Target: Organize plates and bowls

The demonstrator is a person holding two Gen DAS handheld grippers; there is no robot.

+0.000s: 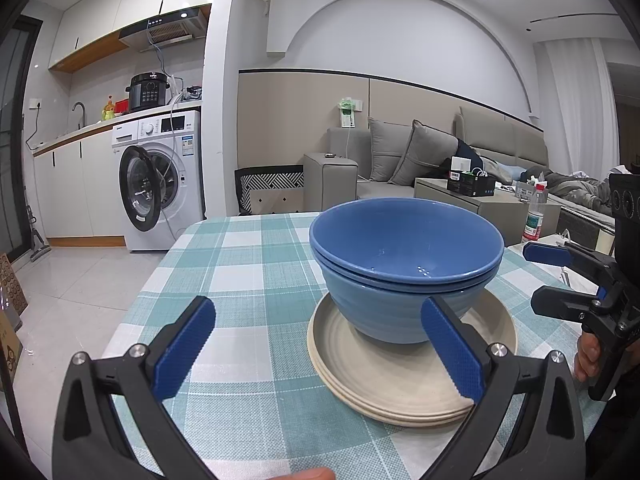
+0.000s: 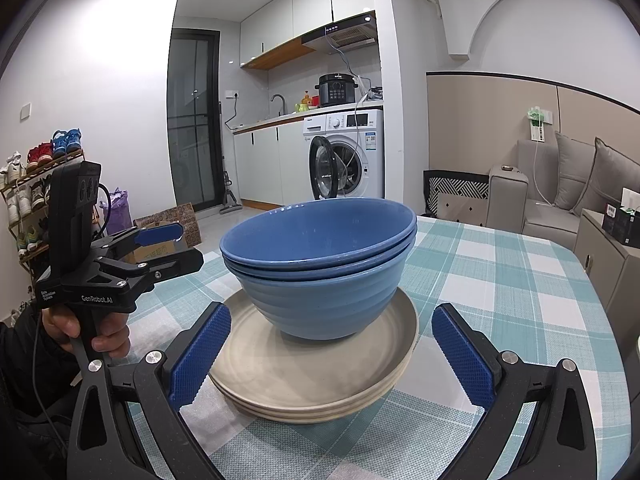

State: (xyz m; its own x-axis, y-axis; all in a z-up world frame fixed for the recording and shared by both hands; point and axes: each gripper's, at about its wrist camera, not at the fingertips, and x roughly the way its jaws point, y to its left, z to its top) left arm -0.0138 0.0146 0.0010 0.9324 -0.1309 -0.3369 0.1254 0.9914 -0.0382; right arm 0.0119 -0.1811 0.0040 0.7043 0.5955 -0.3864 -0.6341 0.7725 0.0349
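Nested blue bowls stand upright on a stack of beige plates on the checked tablecloth. My left gripper is open, its blue pads wide apart just short of the plates, the right pad overlapping the stack's near rim. My right gripper is open too, its pads flanking the plate stack without touching it. Each gripper shows in the other's view: the right one at the far right, the left one at the left, held by a hand.
The table carries a teal and white checked cloth. A water bottle stands beyond the table's right side. Behind are a washing machine with its door open, a grey sofa and a low cabinet.
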